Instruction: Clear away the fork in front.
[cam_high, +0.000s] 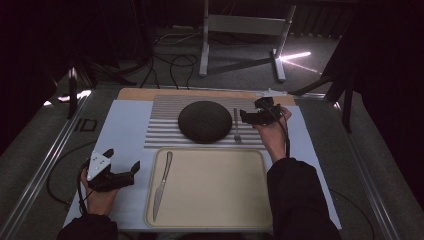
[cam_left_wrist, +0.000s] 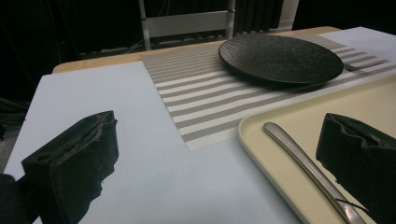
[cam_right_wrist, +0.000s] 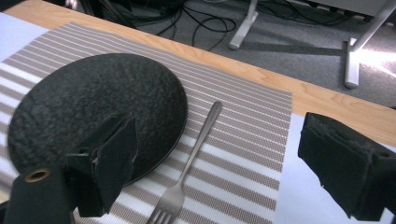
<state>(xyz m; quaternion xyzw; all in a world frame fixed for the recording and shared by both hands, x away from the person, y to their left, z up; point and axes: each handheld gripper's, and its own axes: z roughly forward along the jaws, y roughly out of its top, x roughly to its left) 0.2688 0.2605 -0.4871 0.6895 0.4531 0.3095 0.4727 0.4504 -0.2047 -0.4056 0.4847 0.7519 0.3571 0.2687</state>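
Note:
A round black plate (cam_high: 205, 121) (cam_left_wrist: 281, 58) (cam_right_wrist: 95, 109) lies on a striped placemat (cam_high: 165, 131) (cam_left_wrist: 205, 95) (cam_right_wrist: 243, 154). A steel fork (cam_high: 237, 125) (cam_right_wrist: 189, 165) rests on the mat just right of the plate. A steel knife (cam_high: 162, 184) (cam_left_wrist: 308, 170) lies along the left side of a beige tray (cam_high: 215, 187) (cam_left_wrist: 299, 121). My left gripper (cam_high: 121, 161) (cam_left_wrist: 219, 163) is open low over the pale sheet, left of the tray and the knife. My right gripper (cam_high: 246, 113) (cam_right_wrist: 219, 158) is open above the fork, with nothing between its jaws.
A pale blue sheet (cam_high: 127, 130) (cam_left_wrist: 107, 107) covers the wooden table (cam_high: 135, 93) under the mat and tray. Beyond the far edge, a metal stand (cam_high: 240, 35) and cables (cam_high: 170, 62) lie on the carpet. Metal rails (cam_high: 45, 165) run along both sides.

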